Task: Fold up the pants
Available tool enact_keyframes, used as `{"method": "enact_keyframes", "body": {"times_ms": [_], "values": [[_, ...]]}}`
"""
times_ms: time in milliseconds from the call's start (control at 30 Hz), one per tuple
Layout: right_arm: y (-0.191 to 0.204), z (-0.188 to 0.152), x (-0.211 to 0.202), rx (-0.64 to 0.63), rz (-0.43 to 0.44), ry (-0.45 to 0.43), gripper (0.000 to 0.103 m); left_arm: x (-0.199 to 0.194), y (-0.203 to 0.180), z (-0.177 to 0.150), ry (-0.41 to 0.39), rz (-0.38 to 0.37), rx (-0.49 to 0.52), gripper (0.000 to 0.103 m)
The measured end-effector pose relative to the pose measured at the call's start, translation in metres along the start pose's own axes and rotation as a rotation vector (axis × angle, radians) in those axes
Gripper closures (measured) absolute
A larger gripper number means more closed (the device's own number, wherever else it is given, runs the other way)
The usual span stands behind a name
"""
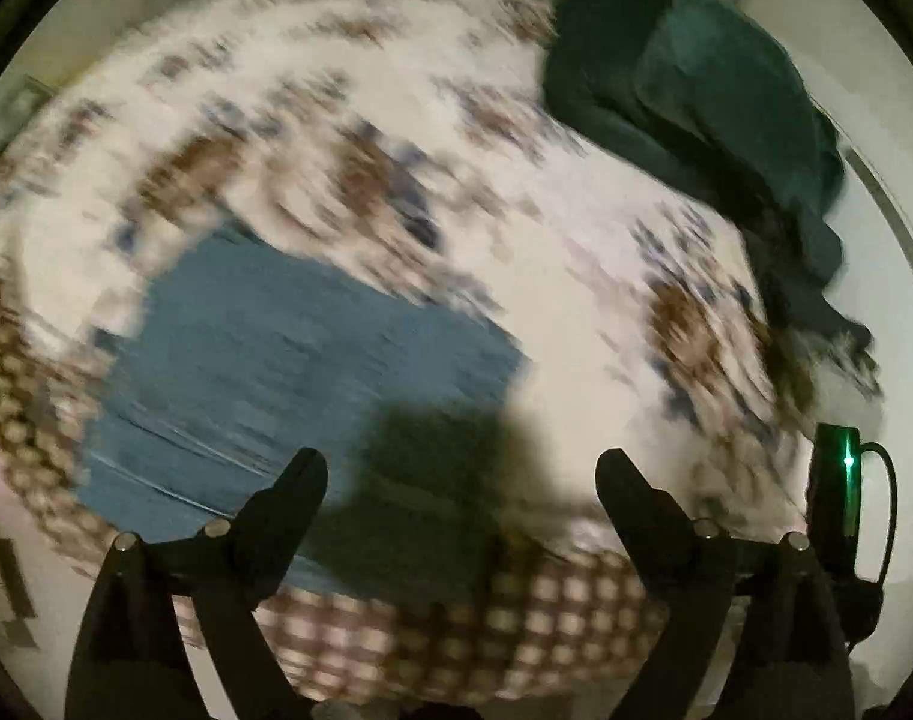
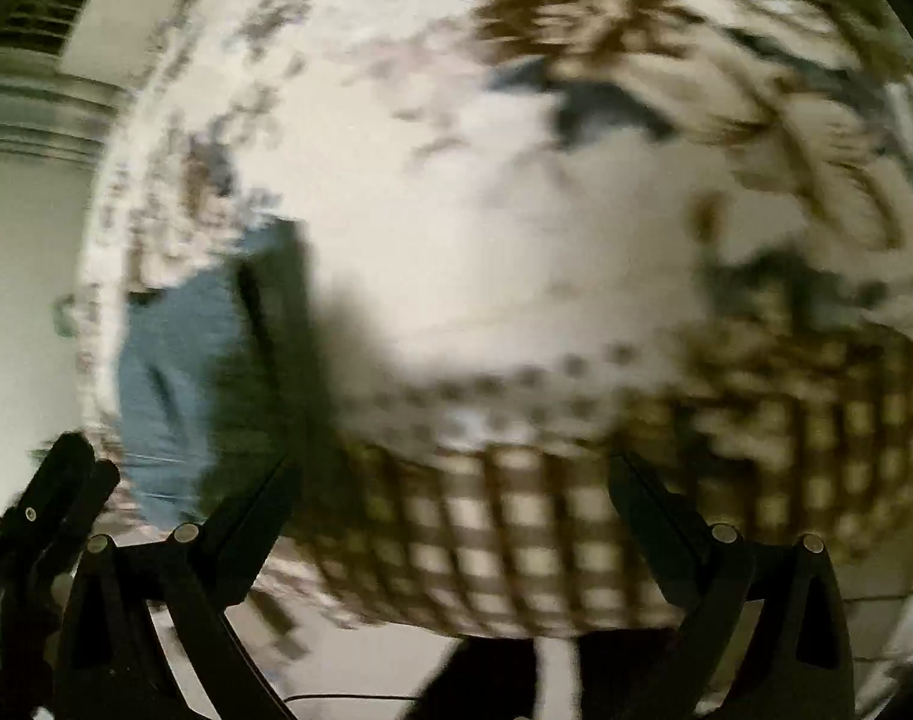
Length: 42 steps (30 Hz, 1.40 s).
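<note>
- Both views are smeared with motion blur, so fine detail is lost.
- My left tongs (image 1: pixel 461 468) stand with their fingers spread wide apart and nothing between them; they hang above the bed, over a dark shadow that falls on the cloth below.
- My right tongs (image 2: pixel 450 468) are likewise spread wide and hold nothing, hanging over the near edge of the bed.
- The blue pants (image 1: pixel 276 372) lie flat on the bed as a compact, roughly rectangular shape; in the left wrist view they are just ahead of my left finger and to the left of centre.
- In the right wrist view the pants (image 2: pixel 174 372) show at the far left, well apart from the right tongs, with a dark shadow along their right side.
- The bed wears a white floral bedspread (image 1: pixel 396 120) with brown and blue flowers, and a brown-and-white checked border (image 1: pixel 516 618) runs along its near edge.
- A dark green heap of cloth (image 1: pixel 714 108) lies at the far right part of the bed, well apart from the pants; I cannot tell what garment it is.
- A black device with a green light (image 1: pixel 840 498) and a looped cable shows at the right edge of the left wrist view, beside my left tongs.
</note>
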State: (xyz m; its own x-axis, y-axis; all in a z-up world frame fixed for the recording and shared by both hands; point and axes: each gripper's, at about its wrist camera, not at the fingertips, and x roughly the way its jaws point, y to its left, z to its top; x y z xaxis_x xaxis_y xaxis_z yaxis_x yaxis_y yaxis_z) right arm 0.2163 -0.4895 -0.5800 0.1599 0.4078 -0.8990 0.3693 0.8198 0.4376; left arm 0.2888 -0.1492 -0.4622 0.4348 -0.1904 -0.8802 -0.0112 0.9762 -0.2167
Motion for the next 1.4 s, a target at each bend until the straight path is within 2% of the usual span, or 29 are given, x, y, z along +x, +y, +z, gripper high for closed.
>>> {"method": "enact_keyframes", "body": {"times_ms": [67,133,233,267,300,333,367,400,433,567,667,700,833,933,967,1000,1033,1067,1100,1167,1200,1233,1267,1300,1367,1400], "values": [[0.016,0.012,0.018,-0.001,0.093,0.021,0.000,-0.008,0.026,0.006,-0.030,0.096,-0.019,0.012],[0.044,0.018,0.039,-0.012,0.130,0.033,0.000,-0.008,0.058,0.010,-0.032,0.222,-0.034,0.012],[0.083,0.023,0.071,-0.043,0.194,0.049,0.000,-0.001,0.101,0.010,0.008,0.327,-0.082,0.012],[0.091,0.026,0.082,-0.052,0.201,0.053,0.000,-0.001,0.109,0.009,0.013,0.336,-0.095,0.012],[0.098,0.030,0.094,-0.057,0.195,0.058,0.005,0.001,0.119,0.008,0.020,0.345,-0.110,0.012],[0.103,0.029,0.102,-0.063,0.172,0.060,0.034,0.002,0.128,0.008,0.026,0.361,-0.123,0.012],[0.117,0.031,0.113,-0.074,0.130,0.051,0.046,0.002,0.134,0.008,0.029,0.373,-0.132,0.012],[0.124,0.028,0.114,-0.081,0.100,0.032,0.053,0.002,0.136,0.007,0.028,0.377,-0.135,0.012],[0.126,0.023,0.110,-0.086,0.074,-0.006,0.064,0.002,0.139,0.007,0.027,0.381,-0.139,0.012],[0.141,0.011,0.087,-0.156,0.011,-0.101,0.087,-0.005,0.140,0.009,0.019,0.363,-0.153,0.012],[0.137,0.006,0.063,-0.161,0.037,-0.120,0.089,-0.009,0.142,0.019,0.005,0.338,-0.151,0.012],[0.135,0.004,0.054,-0.163,0.034,-0.134,0.096,-0.010,0.143,0.024,0.000,0.333,-0.149,0.012],[0.122,0.011,0.002,-0.193,0.025,-0.231,0.096,-0.005,0.143,0.040,-0.001,0.280,-0.133,0.012],[0.108,0.030,-0.005,-0.180,0.021,-0.218,0.097,0.007,0.142,0.048,0.024,0.268,-0.128,0.012],[0.106,0.034,-0.005,-0.181,0.008,-0.214,0.096,0.010,0.142,0.049,0.031,0.255,-0.132,0.012],[0.103,0.039,-0.002,-0.185,0.032,-0.177,0.096,0.011,0.142,0.050,0.035,0.239,-0.136,0.012],[0.104,0.043,0.007,-0.209,0.091,-0.081,0.096,0.013,0.142,0.050,0.041,0.235,-0.142,0.012],[0.109,0.045,0.024,-0.234,0.114,0.028,0.096,0.014,0.143,0.049,0.044,0.233,-0.144,0.012],[0.108,0.042,0.034,-0.245,0.104,0.091,0.096,0.016,0.144,0.048,0.049,0.229,-0.147,0.012],[0.098,0.038,0.045,-0.238,0.100,0.120,0.088,0.023,0.145,0.044,0.074,0.230,-0.155,0.012],[0.088,0.037,0.049,-0.200,0.111,0.124,0.061,0.024,0.145,0.042,0.079,0.231,-0.156,0.012],[0.077,0.036,0.053,-0.148,0.128,0.130,0.021,0.025,0.145,0.040,0.084,0.232,-0.156,0.012],[0.064,0.035,0.055,-0.084,0.164,0.124,0.006,0.026,0.145,0.037,0.088,0.237,-0.155,0.012],[0.051,0.033,0.059,-0.016,0.223,0.110,0.000,0.027,0.146,0.035,0.092,0.241,-0.154,0.012],[0.035,0.028,0.066,0.091,0.342,0.106,0.000,0.028,0.146,0.033,0.097,0.244,-0.156,0.012],[0.033,0.028,0.071,0.125,0.374,0.105,0.000,0.029,0.147,0.031,0.099,0.246,-0.158,0.012]]}}
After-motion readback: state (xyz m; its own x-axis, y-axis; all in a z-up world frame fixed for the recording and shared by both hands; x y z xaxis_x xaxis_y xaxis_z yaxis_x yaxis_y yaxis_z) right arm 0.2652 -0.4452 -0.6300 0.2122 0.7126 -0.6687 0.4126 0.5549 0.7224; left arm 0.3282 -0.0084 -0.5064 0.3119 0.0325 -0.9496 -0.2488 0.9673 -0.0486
